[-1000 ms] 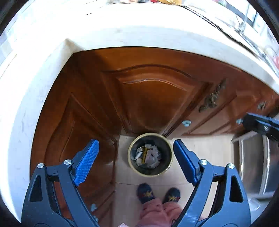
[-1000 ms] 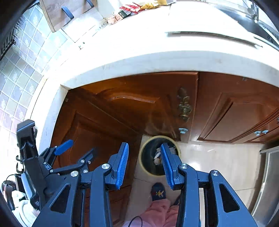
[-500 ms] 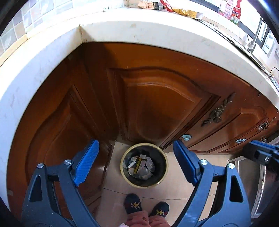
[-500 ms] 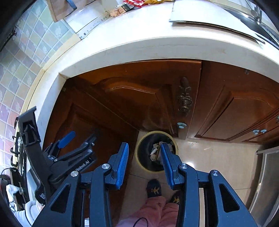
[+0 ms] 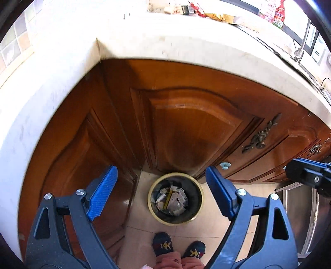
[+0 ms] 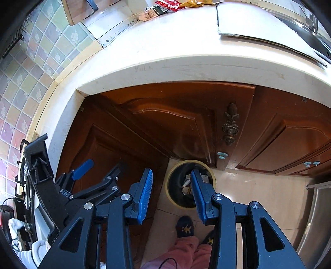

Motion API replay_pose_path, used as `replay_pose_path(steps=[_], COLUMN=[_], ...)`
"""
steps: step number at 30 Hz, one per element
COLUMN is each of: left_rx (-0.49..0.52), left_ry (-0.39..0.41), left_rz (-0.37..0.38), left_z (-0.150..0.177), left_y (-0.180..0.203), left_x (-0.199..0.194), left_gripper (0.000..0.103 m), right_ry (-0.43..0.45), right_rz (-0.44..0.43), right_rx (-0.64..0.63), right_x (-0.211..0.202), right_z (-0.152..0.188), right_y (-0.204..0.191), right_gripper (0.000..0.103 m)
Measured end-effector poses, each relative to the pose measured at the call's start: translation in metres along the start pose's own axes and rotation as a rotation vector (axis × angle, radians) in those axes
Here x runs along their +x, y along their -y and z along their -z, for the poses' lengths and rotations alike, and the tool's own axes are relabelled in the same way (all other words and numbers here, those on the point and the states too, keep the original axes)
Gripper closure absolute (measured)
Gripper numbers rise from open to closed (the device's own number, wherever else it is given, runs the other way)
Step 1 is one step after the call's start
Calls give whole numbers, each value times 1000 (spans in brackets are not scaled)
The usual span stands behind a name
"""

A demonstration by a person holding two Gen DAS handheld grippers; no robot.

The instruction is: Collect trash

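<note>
Below both cameras, on the tiled floor [image 5: 142, 225], stands a round waste bin [image 5: 175, 198] with a pale yellow rim, tucked into the corner where the brown cabinet doors [image 5: 186, 132] meet. Crumpled wrappers and small white scraps [image 5: 170, 199] lie in its bottom.

At the far left, the left hand-held gripper [image 5: 161, 195] points steeply down with its blue pads spread wide; nothing is between them, and the bin shows in the gap far below. From the right wrist view this same gripper [image 6: 99, 169] appears at the left, beside the cabinet.

Further right, the right hand-held gripper [image 6: 171, 194] also points down, its jaws part open and holding nothing; its right pad overlaps the bin [image 6: 180, 186] in the picture. Two dark slippers [image 5: 179, 248] and pink trouser legs [image 6: 184, 254] stand just in front of the bin.

Up on the pale surface [image 6: 175, 41], at its far edge by the tiled wall [image 6: 31, 62], lie red and yellow wrappers [image 6: 171, 4]. At the far right a metal tap [image 5: 302, 43] rises beside the sink.
</note>
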State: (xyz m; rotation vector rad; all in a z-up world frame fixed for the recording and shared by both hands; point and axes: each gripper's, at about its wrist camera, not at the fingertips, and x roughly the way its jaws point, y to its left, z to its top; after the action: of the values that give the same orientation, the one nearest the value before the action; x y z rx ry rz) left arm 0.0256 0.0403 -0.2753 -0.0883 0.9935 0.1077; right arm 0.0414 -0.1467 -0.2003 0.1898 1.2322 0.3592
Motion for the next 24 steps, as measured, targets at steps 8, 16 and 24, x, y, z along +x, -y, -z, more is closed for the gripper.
replay_pose_path(steps=[8, 16, 24], left_rx=[-15, -17, -9], left_ry=[-11, -66, -77], left_rz=[3, 15, 68], left_z=[-5, 12, 16], left_y=[-7, -8, 7], left_x=[12, 37, 36], left_gripper=[18, 18, 18], right_ry=[16, -2, -2], right_rz=[7, 23, 29], right_rx=[6, 11, 12], right_x=[-3, 4, 6], right_z=[-9, -6, -5], right_y=[-4, -3, -8], right_gripper=[65, 65, 65])
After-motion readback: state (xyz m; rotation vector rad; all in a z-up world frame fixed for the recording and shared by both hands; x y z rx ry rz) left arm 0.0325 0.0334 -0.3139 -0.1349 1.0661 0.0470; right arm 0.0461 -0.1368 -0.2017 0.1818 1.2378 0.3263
